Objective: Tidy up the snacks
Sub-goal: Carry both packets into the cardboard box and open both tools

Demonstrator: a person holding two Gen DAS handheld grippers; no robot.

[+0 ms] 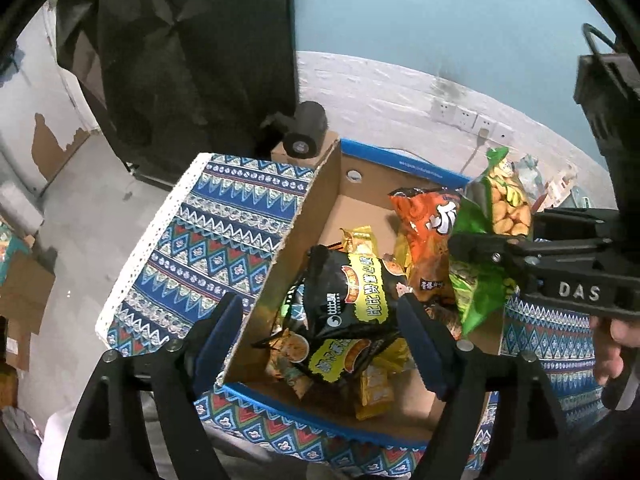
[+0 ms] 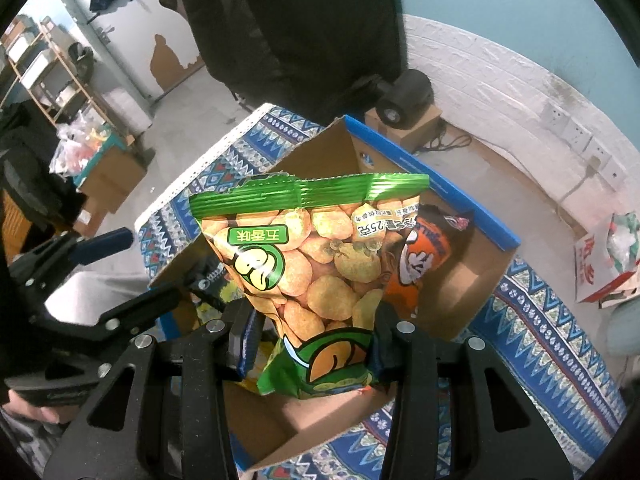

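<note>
While held above the cardboard box [image 2: 472, 216], the green snack bag [image 2: 316, 264] is clamped at its lower end by the right gripper [image 2: 310, 350].

Left gripper [image 1: 320, 344] is kept wide open, nothing held, over the black snack bag [image 1: 344, 300] in the box. Green bag is judged light, crinkly, slippery, contents crushable; the flat sealed edge is best pinched, not the puffed middle.

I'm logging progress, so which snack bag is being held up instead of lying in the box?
The green crinkly foil bag of broad beans, clamped by the right gripper; the orange and black-and-yellow bags lie in the cardboard box.
</note>
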